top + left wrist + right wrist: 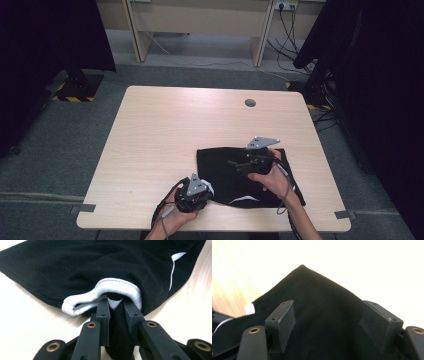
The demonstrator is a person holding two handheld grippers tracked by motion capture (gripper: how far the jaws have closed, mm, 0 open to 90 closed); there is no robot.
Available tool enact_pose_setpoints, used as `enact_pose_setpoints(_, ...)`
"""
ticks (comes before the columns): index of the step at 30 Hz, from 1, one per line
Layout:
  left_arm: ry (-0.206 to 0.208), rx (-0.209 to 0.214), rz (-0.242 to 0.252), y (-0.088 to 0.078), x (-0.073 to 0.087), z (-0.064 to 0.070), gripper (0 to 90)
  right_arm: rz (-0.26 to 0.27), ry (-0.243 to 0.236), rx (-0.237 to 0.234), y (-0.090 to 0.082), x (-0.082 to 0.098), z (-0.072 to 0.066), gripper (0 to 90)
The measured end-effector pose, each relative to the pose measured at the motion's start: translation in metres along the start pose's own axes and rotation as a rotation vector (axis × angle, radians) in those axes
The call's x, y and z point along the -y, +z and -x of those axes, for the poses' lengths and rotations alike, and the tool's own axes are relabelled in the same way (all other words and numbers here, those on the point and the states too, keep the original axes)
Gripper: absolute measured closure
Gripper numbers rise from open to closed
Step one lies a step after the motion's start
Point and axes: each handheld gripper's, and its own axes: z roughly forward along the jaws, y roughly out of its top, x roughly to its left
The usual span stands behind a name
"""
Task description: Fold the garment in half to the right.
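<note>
A black garment (235, 177) with white trim lies folded on the front right part of the light wooden table (165, 130). My left gripper (206, 188) is at the garment's near left edge. In the left gripper view it (116, 303) is shut on black cloth just under a white ribbed hem (100, 293). My right gripper (234, 163) hovers over the garment's upper middle. In the right gripper view its jaws (329, 315) stand wide open above the black cloth (324, 300), with nothing pinched between them.
A round cable hole (250, 103) sits near the table's far right edge. Dark curtains (45, 35) hang at both sides. A pale desk frame (200, 20) and cables (290, 45) stand on the grey floor behind the table.
</note>
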Motion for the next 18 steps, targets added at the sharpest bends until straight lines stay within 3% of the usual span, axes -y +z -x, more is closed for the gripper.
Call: enact_pose_setpoints(18, -0.020, 0.022, 0.001, 0.000, 0.000, -0.003, 76.3, -0.015, -0.031, -0.033, 0.036, -0.027, -0.006, 28.6)
